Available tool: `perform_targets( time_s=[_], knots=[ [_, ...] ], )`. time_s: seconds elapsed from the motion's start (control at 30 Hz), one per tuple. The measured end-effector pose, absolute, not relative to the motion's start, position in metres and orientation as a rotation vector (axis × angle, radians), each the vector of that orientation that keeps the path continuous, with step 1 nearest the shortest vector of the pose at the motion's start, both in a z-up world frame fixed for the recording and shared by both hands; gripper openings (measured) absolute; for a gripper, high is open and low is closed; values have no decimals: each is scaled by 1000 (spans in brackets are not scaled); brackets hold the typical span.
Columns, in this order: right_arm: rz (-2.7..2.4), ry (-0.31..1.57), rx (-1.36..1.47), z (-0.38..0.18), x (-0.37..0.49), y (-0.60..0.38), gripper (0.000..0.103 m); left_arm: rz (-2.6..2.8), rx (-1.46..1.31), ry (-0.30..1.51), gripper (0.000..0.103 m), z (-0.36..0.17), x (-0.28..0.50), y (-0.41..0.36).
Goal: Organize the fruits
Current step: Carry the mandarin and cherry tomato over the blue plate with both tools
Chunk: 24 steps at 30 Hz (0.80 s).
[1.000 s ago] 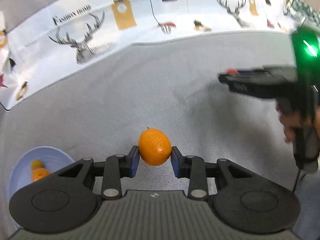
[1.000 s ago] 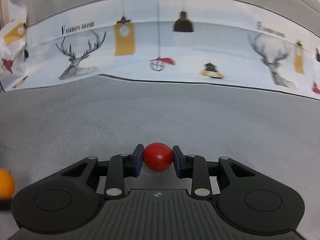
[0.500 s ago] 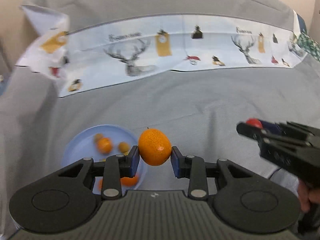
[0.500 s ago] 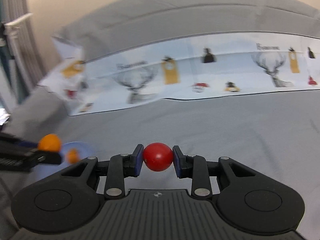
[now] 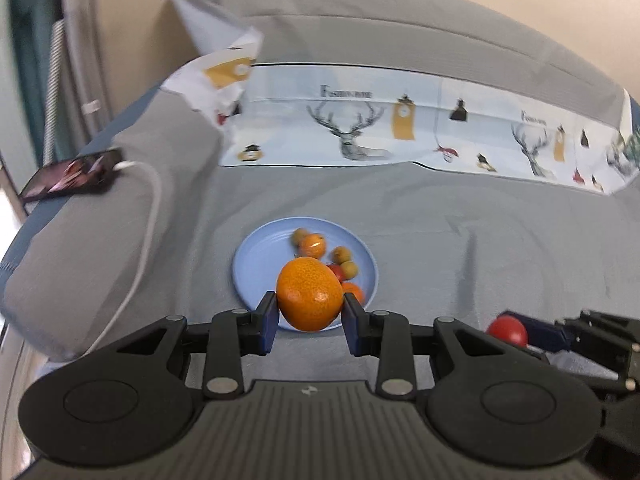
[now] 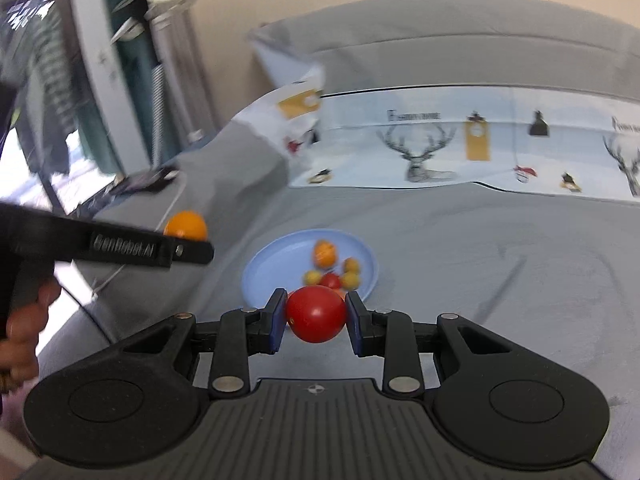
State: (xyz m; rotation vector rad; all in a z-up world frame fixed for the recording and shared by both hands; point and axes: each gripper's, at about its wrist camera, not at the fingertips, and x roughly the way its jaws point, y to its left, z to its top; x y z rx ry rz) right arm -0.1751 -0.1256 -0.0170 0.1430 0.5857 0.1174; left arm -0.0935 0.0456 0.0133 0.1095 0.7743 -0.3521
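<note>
My left gripper (image 5: 310,312) is shut on an orange mandarin (image 5: 310,299), held in the air over the near rim of a light blue plate (image 5: 260,260). Several small fruits lie on that plate, among them a small orange (image 5: 313,245) and yellowish ones. My right gripper (image 6: 316,318) is shut on a red tomato (image 6: 316,314), just short of the same blue plate (image 6: 280,260). In the left wrist view the tomato (image 5: 507,331) shows at lower right. In the right wrist view the mandarin (image 6: 186,225) shows at left, above the left gripper's black finger.
A grey sheet (image 5: 480,240) covers the bed. A folded deer-print cloth (image 5: 400,128) lies behind the plate. A phone (image 5: 72,180) with a white cable (image 5: 148,216) rests on the raised grey fold at left. A person's hand (image 6: 20,332) holds the left gripper.
Both grippers swung left and rose with their fruits. The plate went from the left edge to straight ahead of both grippers, and the phone and bed's left edge came into view.
</note>
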Motion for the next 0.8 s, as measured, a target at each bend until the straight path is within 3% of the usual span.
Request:
perform_targets(
  time_s=[0.8],
  knots=[
    [105, 509, 19, 9, -209, -80, 33, -348, 30, 678, 38, 41, -129, 94]
  ],
)
